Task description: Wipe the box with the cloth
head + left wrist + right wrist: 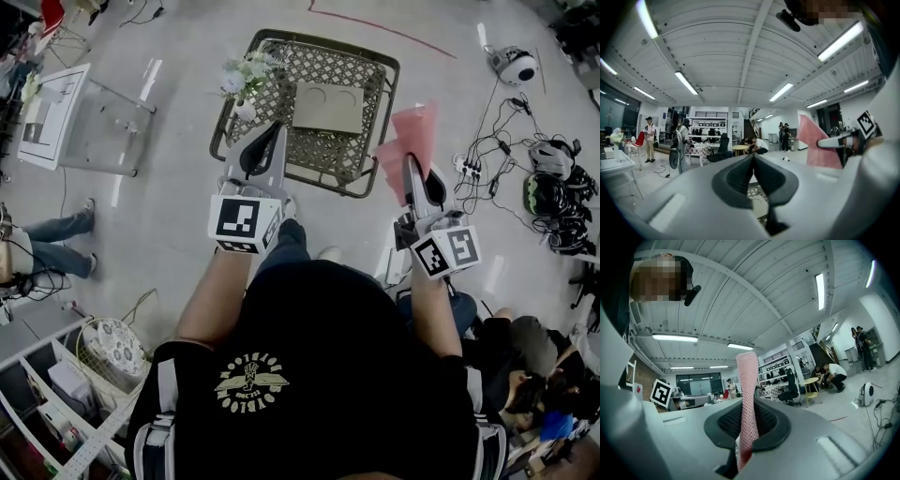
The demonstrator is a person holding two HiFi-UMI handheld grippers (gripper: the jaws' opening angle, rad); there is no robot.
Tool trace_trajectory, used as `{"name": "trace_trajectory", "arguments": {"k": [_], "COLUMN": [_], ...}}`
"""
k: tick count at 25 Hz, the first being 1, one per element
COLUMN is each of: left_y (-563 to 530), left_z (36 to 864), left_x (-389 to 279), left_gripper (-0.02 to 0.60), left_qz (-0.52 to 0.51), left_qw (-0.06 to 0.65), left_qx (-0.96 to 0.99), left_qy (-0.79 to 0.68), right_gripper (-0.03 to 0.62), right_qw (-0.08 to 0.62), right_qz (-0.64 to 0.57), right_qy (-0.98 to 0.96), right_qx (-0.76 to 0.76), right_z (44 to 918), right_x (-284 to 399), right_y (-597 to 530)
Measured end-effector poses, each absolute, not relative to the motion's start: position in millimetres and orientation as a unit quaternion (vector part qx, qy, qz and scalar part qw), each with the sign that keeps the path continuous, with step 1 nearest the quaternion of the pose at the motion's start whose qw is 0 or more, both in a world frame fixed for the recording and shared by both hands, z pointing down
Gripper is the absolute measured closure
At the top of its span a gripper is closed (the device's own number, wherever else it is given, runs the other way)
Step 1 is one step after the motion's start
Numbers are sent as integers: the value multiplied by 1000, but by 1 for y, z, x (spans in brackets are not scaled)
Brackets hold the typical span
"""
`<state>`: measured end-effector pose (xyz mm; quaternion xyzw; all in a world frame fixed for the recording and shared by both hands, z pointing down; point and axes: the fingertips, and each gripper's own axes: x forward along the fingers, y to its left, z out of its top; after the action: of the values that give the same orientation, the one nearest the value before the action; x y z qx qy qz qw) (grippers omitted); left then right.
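One pink cloth (746, 380) clamped upright between the right gripper (412, 164) jaws; left gripper (753, 157) jaws together, empty.

Bright, even light falls from long ceiling tubes (686, 82) high above the jaws in both gripper views, and the tubes glare white. Both views bulge like a fisheye, with dark edges. Just below the jaws everything is soft. The cloth (747, 394) between the right jaws is sharp. The head view has flat light and faint shadows on the floor (178, 234).
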<state>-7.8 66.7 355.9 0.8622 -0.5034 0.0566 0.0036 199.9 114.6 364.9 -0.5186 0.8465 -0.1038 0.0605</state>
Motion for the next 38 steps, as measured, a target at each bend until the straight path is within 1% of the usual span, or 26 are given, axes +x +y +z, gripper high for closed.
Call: {"name": "trace_trajectory", "arguments": {"k": [6,14,19,30,35,38], "left_y": [20,-46,-78,-143,-155,-161], "left_z": [350,358,373,396,405,409], "left_x": [-4,-27,-51,-77,-77,-74], "left_gripper": [581,581,581,581,581,581], "left_qz": [56,68,76,68,61,59], "left_qw": [-2,7,25,58,74,77], "left_qx": [874,879,879,893,901,904], "left_qy": [-483,-472,-470,-442,-423,-417], "right_gripper": [577,577,577,577,577,577], "right_qw": [67,64,54,31,23,20], "right_qz": [-110,-124,-139,-148,-155,-163], "right_qy": [833,829,823,811,807,802], "right_qx": [-538,-542,-548,-566,-569,-574], "right_z": [361,373,383,389,389,394], "right_x": [203,172,153,115,102,106], "right_y": [81,20,-13,-83,-92,-92]}}
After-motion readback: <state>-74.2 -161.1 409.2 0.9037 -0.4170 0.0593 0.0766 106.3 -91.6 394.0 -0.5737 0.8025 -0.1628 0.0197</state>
